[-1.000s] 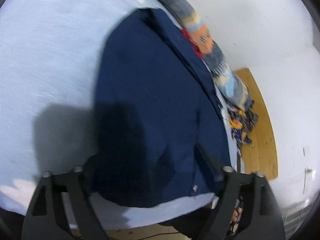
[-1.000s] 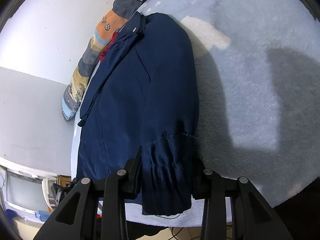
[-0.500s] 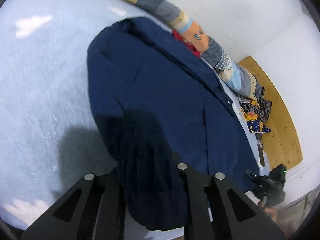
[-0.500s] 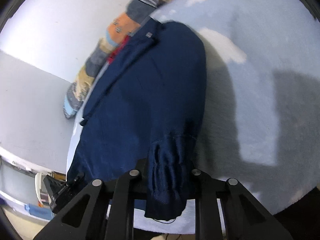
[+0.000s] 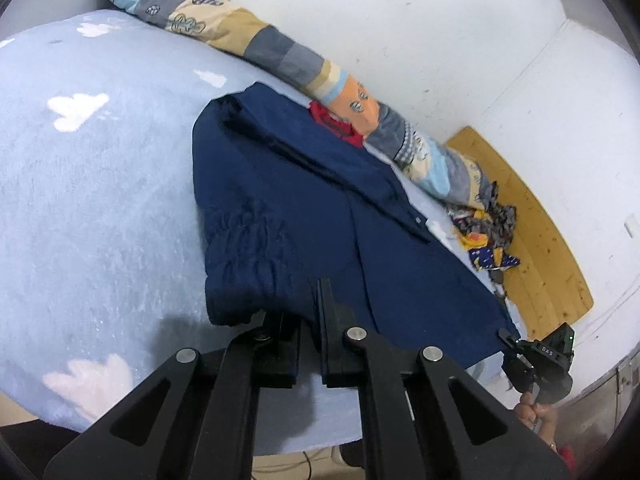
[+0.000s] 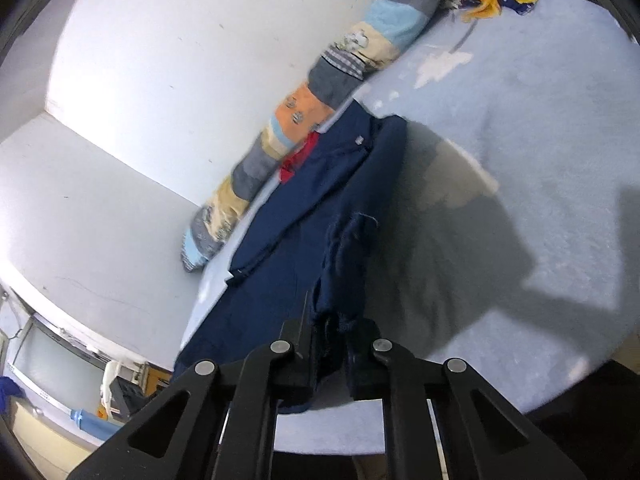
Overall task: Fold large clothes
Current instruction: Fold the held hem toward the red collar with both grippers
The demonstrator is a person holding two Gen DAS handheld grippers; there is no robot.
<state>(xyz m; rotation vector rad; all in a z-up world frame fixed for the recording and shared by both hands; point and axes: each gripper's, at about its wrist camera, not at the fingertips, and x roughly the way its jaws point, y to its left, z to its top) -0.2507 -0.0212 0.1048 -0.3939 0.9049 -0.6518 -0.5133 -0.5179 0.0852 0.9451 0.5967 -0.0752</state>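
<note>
1. On the pale blue blanket (image 5: pixel 100 200), the navy jacket (image 5: pixel 320 200) lies flat, collar at the far end near the patchwork bolster (image 5: pixel 280 56) along the white wall, hem end toward the near edge of the bed.

2. Left gripper (image 5: pixel 310 308) is clenched on the near-left corner of the jacket, with the cloth bunched in wrinkles just beyond its jaws. So that's a real pinch, not just resting on top.

3. Right gripper (image 6: pixel 328 332) has just finished closing on the opposite near corner, and a fold of navy fabric sits right between its fingers. You can also spot it at the far right of the left view, gripping the hem corner (image 5: pixel 506 334).

4. My read is that the step is bringing the hem end over toward the collar for a half fold.

5. To do it well, I'd say:
   - raise both corners evenly so the hem stays straight between them
   - keep light tension across, or the middle will sag and crease
   - carry it far enough to line up with the shoulders, then lay it down from the fold line outward

6. Watch out for the bunched wad on the left. It looks likely to leave a lump unless it's smoothed after landing.
</note>
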